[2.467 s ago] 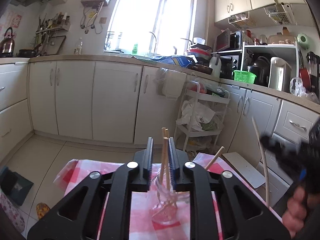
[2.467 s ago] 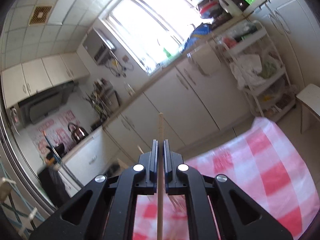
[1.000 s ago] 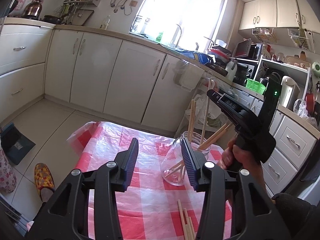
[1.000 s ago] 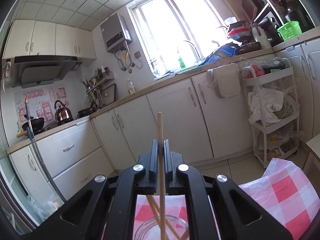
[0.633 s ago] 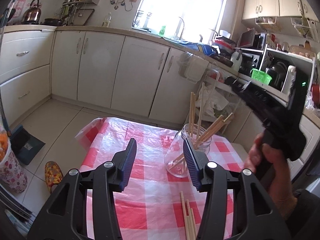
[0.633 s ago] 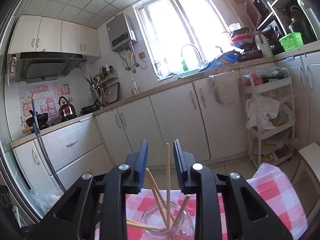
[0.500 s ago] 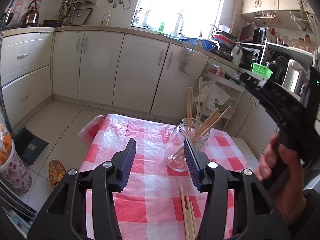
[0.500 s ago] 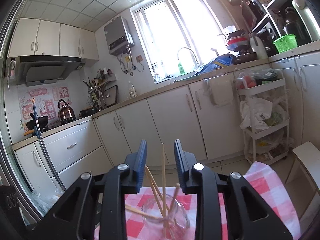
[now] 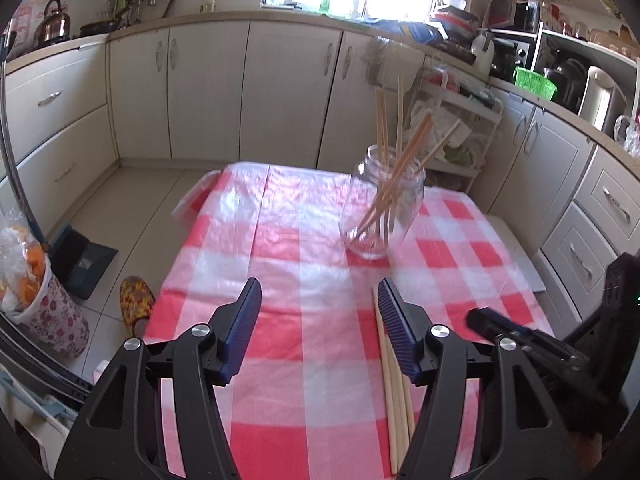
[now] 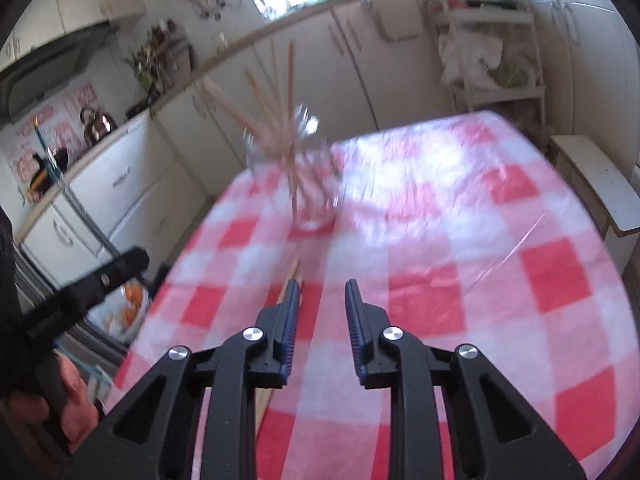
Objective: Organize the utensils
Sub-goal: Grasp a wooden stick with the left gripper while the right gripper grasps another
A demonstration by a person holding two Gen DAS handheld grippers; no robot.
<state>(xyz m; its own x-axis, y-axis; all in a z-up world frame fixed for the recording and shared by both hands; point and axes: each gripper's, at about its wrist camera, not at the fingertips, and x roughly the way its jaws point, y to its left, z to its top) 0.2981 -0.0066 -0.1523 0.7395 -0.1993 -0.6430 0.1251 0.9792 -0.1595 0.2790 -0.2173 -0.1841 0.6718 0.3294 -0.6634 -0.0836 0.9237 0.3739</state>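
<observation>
My left gripper (image 9: 319, 292) is opening, my right gripper (image 10: 322, 294) closing, both empty — five chopsticks (image 9: 394, 148) in one jar (image 9: 382, 210), three loose chopsticks (image 9: 394, 384) on the table.

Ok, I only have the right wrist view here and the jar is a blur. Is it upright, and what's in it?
Observer: In the left wrist view the glass jar stands upright on the checked tablecloth, with about five chopsticks leaning in it.
Operator: I see sticks on the cloth, half hidden. How many?
Observer: About three loose chopsticks lie side by side, nearer the camera than the jar.
Operator: And the left gripper's jaws?
Observer: The left gripper has its jaws opening, with nothing between them.
</observation>
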